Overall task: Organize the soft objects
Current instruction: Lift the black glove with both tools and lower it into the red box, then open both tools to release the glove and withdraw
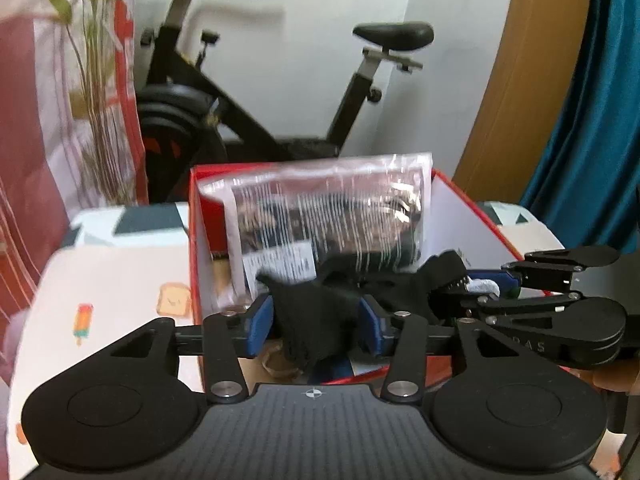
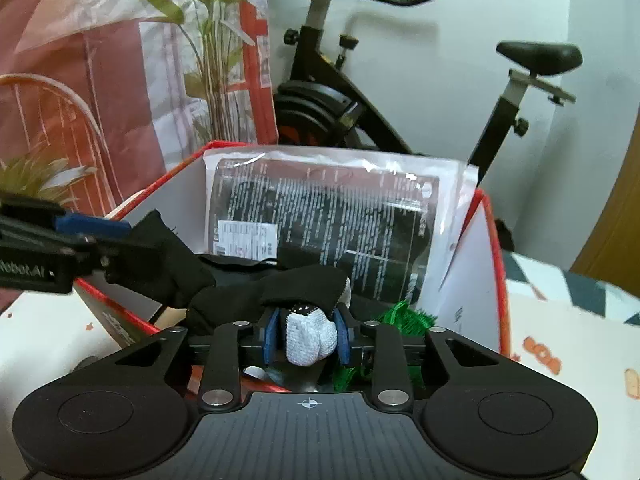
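A black sock (image 1: 316, 316) is stretched between both grippers over the red box (image 1: 472, 216): the left gripper (image 1: 316, 322) is parted around one end, and the white toe (image 2: 308, 338) is clasped by the narrow right gripper (image 2: 308, 340).

Black sock (image 2: 248, 292) with white toe (image 2: 308, 336), red-rimmed box (image 2: 496, 240), green mesh (image 2: 404, 318).

Packet (image 2: 328, 216) upright in box (image 2: 490, 264)

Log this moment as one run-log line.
stage: sock over box | left gripper: around black sock end | right gripper: around white toe | box: open, holds plastic packet
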The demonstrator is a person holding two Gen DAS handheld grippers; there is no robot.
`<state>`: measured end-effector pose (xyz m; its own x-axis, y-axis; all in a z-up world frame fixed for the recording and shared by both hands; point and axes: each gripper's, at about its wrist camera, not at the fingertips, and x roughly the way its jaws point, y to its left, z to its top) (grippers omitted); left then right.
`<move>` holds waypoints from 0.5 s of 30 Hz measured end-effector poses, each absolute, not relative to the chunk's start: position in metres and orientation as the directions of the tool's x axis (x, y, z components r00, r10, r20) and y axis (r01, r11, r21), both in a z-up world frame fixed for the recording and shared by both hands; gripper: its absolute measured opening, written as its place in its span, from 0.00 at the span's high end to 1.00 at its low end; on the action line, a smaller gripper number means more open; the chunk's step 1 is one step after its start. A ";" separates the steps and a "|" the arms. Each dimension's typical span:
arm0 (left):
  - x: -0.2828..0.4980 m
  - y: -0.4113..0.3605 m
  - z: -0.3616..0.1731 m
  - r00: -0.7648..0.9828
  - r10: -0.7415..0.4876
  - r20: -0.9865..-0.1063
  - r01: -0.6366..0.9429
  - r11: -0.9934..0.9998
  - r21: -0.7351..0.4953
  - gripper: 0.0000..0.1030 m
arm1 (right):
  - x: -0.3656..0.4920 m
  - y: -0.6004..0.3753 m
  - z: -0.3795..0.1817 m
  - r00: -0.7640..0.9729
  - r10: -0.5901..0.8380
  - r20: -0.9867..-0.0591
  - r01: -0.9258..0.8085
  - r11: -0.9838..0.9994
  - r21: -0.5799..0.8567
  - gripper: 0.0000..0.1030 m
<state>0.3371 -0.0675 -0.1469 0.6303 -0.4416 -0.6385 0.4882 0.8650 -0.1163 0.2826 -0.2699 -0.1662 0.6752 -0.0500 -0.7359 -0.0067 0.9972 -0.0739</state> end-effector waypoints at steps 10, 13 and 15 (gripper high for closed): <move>0.311 -0.050 -0.123 0.720 -0.433 -0.542 0.460 0.883 -0.095 0.46 | 0.248 -0.273 -0.138 0.762 -0.084 -0.642 0.009 0.993 -0.120 0.48; 0.300 -0.040 -0.124 0.735 -0.431 -0.523 0.442 0.890 -0.113 0.38 | 0.229 -0.280 -0.132 0.798 -0.064 -0.599 0.009 0.996 -0.094 0.43; 0.291 -0.032 -0.128 0.742 -0.428 -0.516 0.428 0.895 -0.126 0.36 | 0.217 -0.285 -0.131 0.814 -0.044 -0.580 0.004 0.998 -0.070 0.39</move>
